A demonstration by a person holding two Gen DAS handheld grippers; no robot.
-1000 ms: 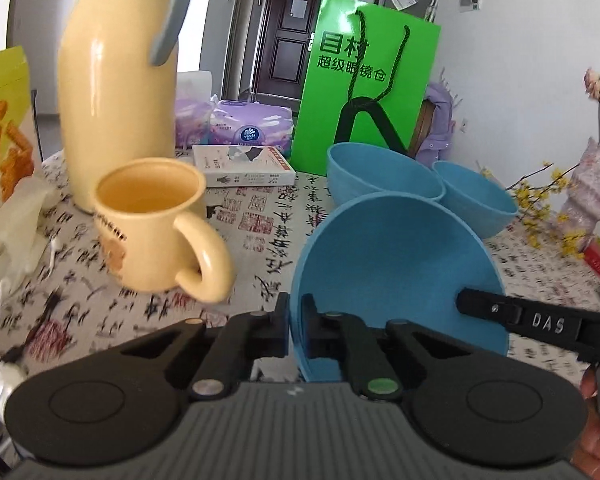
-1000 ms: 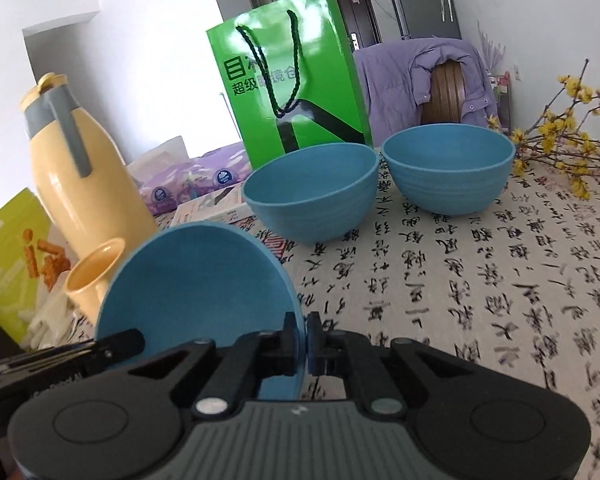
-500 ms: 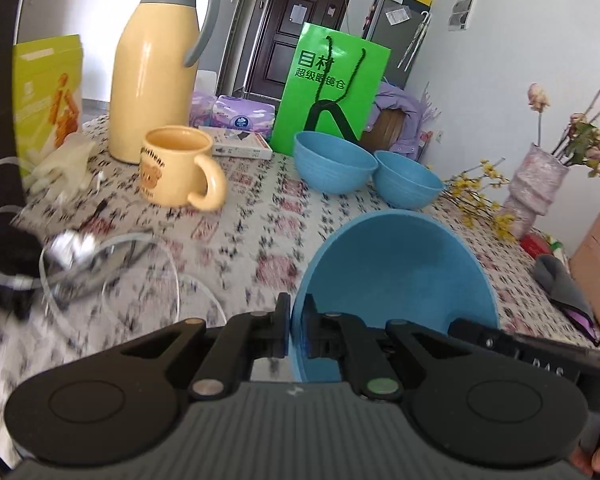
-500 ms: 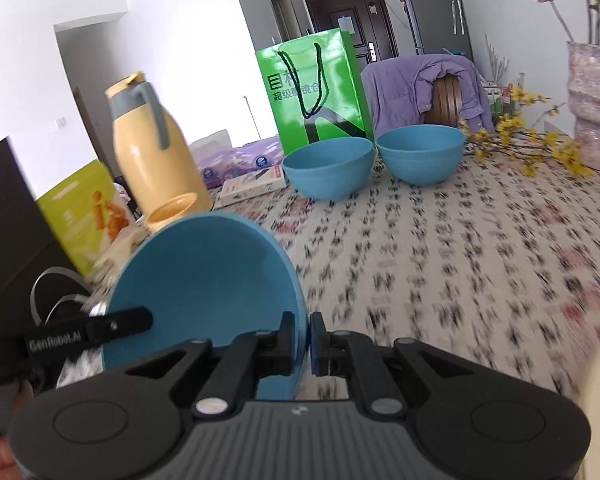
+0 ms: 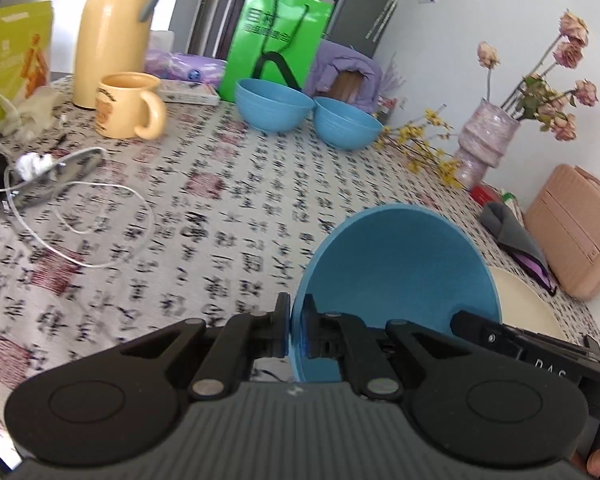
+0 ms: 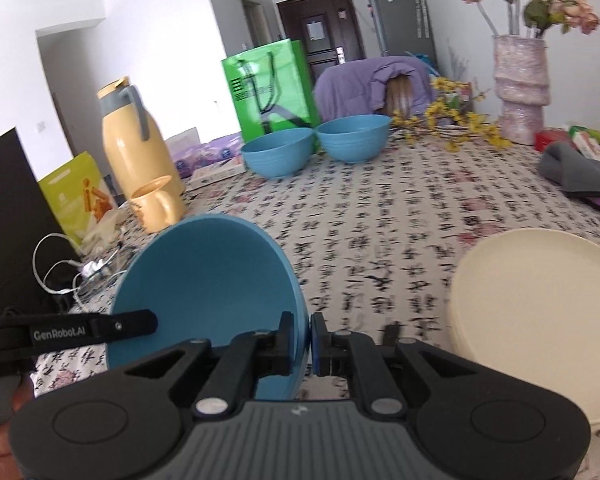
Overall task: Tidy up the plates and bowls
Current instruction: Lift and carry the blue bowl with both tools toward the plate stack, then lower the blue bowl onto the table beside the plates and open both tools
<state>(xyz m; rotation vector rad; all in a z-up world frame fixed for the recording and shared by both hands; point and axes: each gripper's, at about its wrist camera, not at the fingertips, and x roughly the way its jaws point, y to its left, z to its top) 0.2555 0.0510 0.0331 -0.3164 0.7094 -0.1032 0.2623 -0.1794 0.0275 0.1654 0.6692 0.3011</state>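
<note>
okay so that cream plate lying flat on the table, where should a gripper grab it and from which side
Grip the cream plate by its thin rim, coming in low from the near edge facing the right gripper. It lies flat, so only the rim offers the jaws anything to pinch.

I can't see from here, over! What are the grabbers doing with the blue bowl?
Left gripper and right gripper both shut on blue bowl rim. Cream plate close beside. Nothing blocking.

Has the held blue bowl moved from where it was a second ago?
Yes. The held bowl, clamped by both claws, has come back toward the camera side, away from the two blue bowls by the green bag, and now sits beside the cream plate.
</note>
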